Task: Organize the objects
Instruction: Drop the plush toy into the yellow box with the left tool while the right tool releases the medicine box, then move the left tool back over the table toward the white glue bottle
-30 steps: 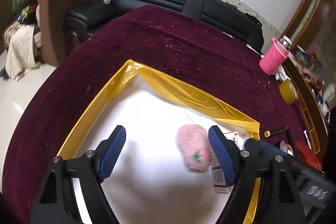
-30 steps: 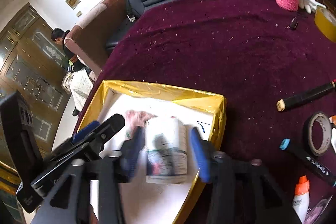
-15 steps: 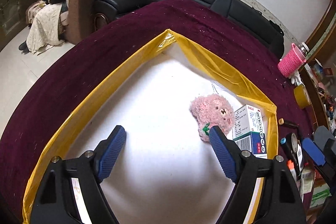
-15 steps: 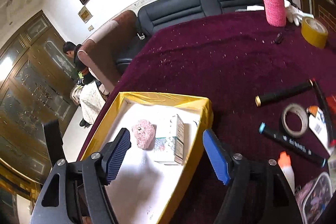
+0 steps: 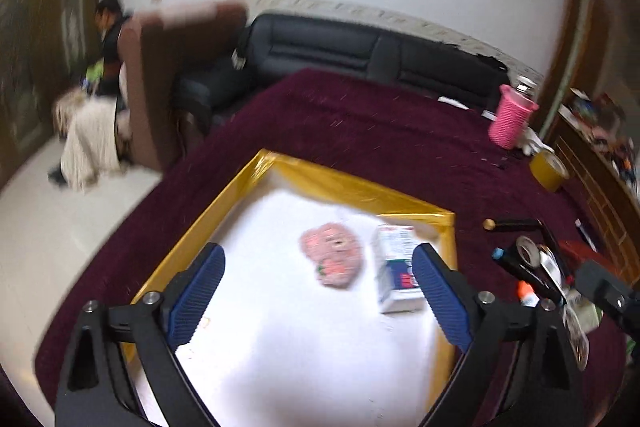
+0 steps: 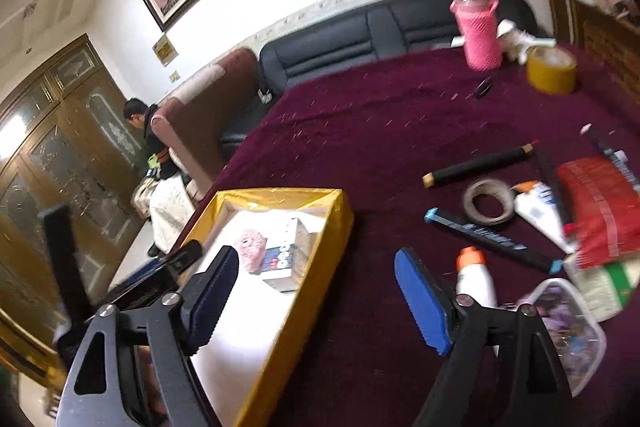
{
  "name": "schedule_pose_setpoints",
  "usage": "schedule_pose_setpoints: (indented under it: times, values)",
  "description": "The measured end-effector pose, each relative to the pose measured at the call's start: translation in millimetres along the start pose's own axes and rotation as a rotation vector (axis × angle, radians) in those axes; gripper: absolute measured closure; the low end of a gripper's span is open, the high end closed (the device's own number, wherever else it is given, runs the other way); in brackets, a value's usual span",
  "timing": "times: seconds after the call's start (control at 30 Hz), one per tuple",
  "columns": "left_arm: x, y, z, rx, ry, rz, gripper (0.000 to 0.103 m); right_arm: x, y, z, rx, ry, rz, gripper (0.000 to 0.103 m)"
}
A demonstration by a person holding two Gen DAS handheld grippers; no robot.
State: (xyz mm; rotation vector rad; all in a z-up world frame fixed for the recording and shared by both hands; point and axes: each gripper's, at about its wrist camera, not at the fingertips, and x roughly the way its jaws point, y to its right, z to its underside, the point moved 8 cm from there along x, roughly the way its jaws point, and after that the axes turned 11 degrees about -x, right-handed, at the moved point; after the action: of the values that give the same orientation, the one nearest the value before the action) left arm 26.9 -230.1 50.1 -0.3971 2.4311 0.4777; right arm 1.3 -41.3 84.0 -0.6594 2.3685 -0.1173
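A yellow-rimmed tray (image 5: 352, 183) with a white floor lies on the maroon table. In it lie a pink plush toy (image 5: 334, 259) and a small white box (image 5: 396, 267), side by side. Both show in the right wrist view: the toy (image 6: 250, 249), the box (image 6: 286, 257), the tray (image 6: 320, 291). My left gripper (image 5: 318, 293) is open and empty above the tray, short of the toy. My right gripper (image 6: 316, 295) is open and empty over the tray's right rim. A white bottle with an orange cap (image 6: 474, 277) lies just right of it.
Loose items lie on the cloth at right: a black marker (image 6: 488, 233), a tape ring (image 6: 488, 201), a black stick (image 6: 478, 165), a red packet (image 6: 600, 205), a clear lidded container (image 6: 568, 327). A pink bottle (image 6: 478, 31) and yellow tape roll (image 6: 550, 69) stand at the far edge.
My right gripper let go of the white box in the tray, opened and pulled back to the right. My left gripper drew back and up from the pink toy.
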Motion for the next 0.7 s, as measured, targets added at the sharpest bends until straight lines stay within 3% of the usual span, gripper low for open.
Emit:
schedule_pose_setpoints:
  times: [0.13,0.37,0.7]
  values:
    - [-22.0,35.4,5.9,0.107,0.039,0.018,0.003,-22.4,16.9,2.6,-0.012,0.035,0.048,0.015]
    - [-29.9,72.3,20.2,0.142,0.001,0.056,0.003,-58.8,60.4,14.4,0.005,0.086,0.129,0.014]
    - [-27.4,111.0,39.8,0.224,-0.010,0.033,0.003,-84.2,117.8,28.2,0.095,0.122,0.167,0.013]
